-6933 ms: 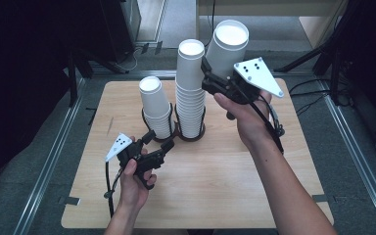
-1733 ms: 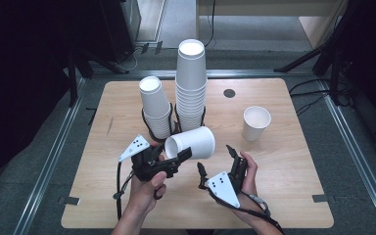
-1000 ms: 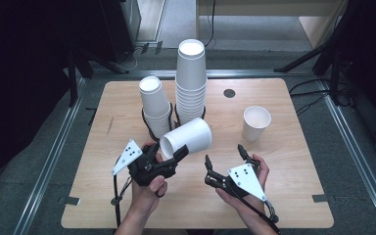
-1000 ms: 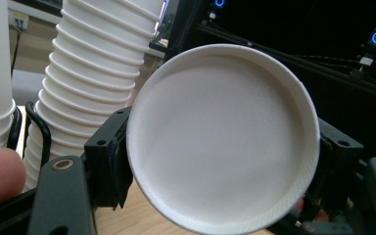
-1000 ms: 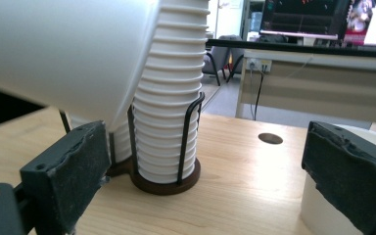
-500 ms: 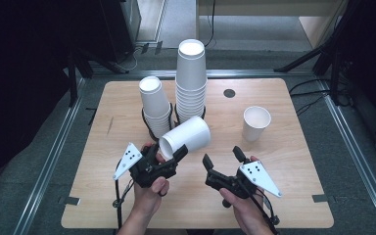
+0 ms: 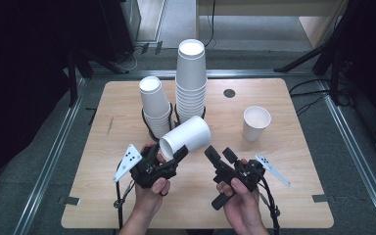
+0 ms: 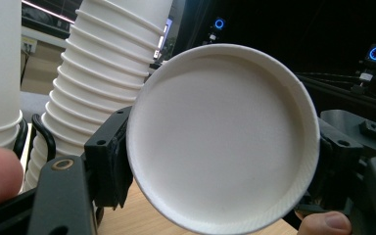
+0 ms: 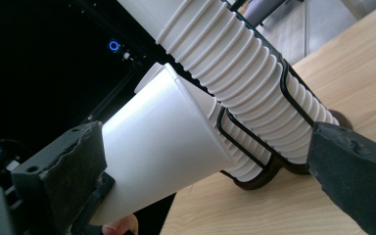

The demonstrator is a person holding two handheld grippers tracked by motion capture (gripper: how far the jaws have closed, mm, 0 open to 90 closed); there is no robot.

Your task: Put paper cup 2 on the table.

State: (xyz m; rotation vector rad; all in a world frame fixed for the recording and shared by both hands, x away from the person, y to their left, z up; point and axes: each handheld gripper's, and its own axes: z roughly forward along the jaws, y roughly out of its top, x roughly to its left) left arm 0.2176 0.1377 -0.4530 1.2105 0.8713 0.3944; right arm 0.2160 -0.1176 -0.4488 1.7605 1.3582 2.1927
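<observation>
My left gripper (image 7: 169, 151) is shut on a white paper cup (image 7: 188, 138) that lies tipped on its side above the table's front half. One round end of the cup (image 8: 223, 137) faces the left gripper view, clamped between the two black jaws of the left gripper (image 8: 220, 166). To its right, my right gripper (image 7: 219, 152) points up and left toward the cup. Its jaws have just been opening and nothing sits between them. In the right gripper view the gripper (image 9: 208, 171) frames the held cup (image 9: 161, 147) farther off.
Two stacks of white cups stand in black wire holders mid-table: a short stack (image 7: 154, 105) and a tall stack (image 7: 191, 78). A single upright cup (image 7: 256, 122) stands at the right. A black dot (image 7: 229, 93) marks the wooden table (image 7: 284, 196).
The right gripper's jaws have spread wider and the hand has rolled, swinging its grey plate to the right. The left gripper has kept still with the tipped cup.
</observation>
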